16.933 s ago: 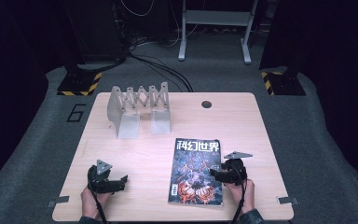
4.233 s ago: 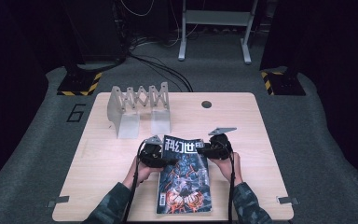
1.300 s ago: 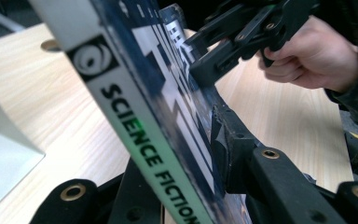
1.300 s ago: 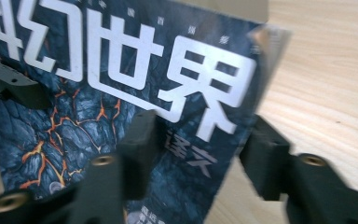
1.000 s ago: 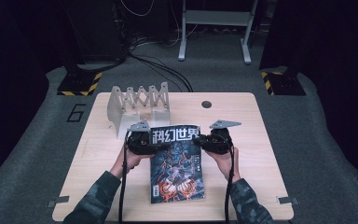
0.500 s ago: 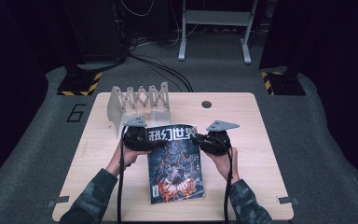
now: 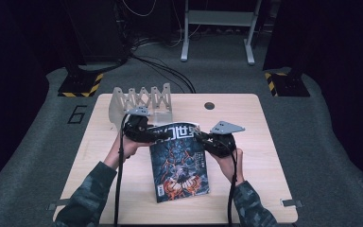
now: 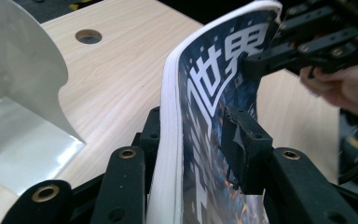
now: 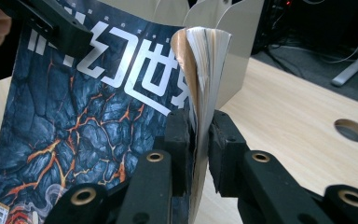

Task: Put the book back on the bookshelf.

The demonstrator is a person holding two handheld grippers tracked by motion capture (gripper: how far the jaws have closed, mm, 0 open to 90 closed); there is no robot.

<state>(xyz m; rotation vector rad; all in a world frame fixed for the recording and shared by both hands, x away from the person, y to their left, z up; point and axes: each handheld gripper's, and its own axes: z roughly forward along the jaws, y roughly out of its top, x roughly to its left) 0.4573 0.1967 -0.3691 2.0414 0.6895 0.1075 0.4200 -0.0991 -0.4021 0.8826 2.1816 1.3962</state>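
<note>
A magazine (image 7: 179, 163) with a dark blue cover, orange cracks and white characters is tilted up: its top edge is raised and its bottom edge is down by the table (image 7: 250, 127). My left gripper (image 7: 157, 136) is shut on the top left corner. In the left gripper view its jaws (image 8: 193, 135) clamp the spine edge of the magazine (image 8: 205, 88) and have just been opening a little with it between them. My right gripper (image 7: 199, 137) is shut on the top right corner. In the right gripper view its jaws (image 9: 198, 126) pinch the page edges of the magazine (image 9: 74, 116) and have just been closing on them.
A pale metal file rack (image 7: 142, 100) with several upright dividers stands at the table's back left, just beyond the magazine's top edge; I see the rack (image 8: 18, 70) close to my left jaws. A round cable hole (image 7: 210, 105) lies at the back centre. Carpet surrounds the table.
Both grippers have risen with the magazine's top edge, so it stands steeper and nearer the rack. Long before, it lay flat at the front right.
</note>
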